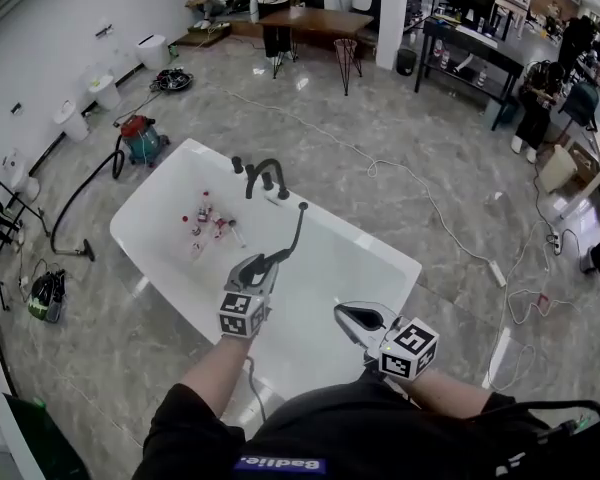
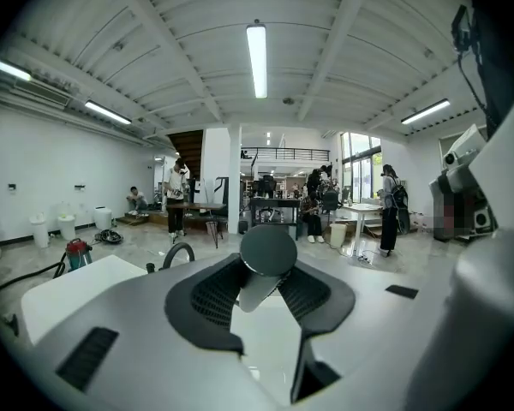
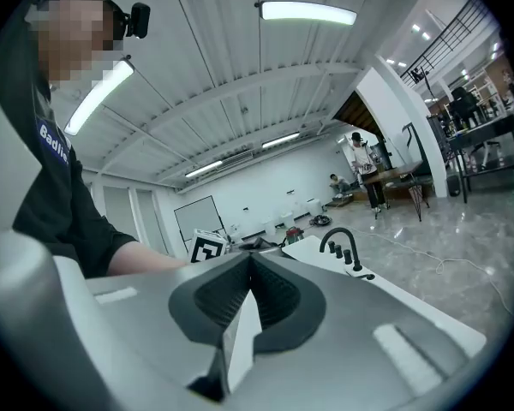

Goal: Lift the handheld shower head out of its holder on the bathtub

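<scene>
The black handheld shower head [image 1: 296,230] is a slim wand, held up over the white bathtub [image 1: 160,193], clear of the black faucet set [image 1: 265,173] on the tub's far rim. My left gripper [image 1: 265,263] is shut on its lower end. In the left gripper view the wand's round end [image 2: 267,251] stands up between the left gripper's [image 2: 261,294] pads, with the faucet [image 2: 176,252] beyond at left. My right gripper [image 1: 355,318] hovers over the tub's near rim with nothing in it. In its own view the right gripper [image 3: 249,268] has its jaws together.
Small bottles and toys [image 1: 205,218] lie inside the tub. A red and teal vacuum [image 1: 140,138] with a black hose stands on the floor at left. Cables run across the floor at right [image 1: 500,268]. Tables and people are far back.
</scene>
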Demonstrator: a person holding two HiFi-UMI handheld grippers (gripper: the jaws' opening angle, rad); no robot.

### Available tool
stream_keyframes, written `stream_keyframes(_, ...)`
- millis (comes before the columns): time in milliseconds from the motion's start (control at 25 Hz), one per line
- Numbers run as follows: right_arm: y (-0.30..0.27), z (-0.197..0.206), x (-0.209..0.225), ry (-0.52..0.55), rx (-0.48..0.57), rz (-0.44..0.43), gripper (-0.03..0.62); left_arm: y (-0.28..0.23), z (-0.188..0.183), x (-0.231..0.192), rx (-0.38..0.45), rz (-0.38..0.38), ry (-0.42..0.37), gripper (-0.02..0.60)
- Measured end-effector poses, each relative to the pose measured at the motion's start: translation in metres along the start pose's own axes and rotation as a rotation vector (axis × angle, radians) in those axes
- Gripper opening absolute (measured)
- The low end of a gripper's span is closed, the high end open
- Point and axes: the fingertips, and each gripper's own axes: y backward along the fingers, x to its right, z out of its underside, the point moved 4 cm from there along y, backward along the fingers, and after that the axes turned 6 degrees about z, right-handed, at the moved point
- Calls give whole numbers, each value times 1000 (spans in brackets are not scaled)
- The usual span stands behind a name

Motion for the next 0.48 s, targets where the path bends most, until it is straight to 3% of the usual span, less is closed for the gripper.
stream_keyframes(480,14,11,-60,25,26,63,0,101,6,37,109,-13,-36,135)
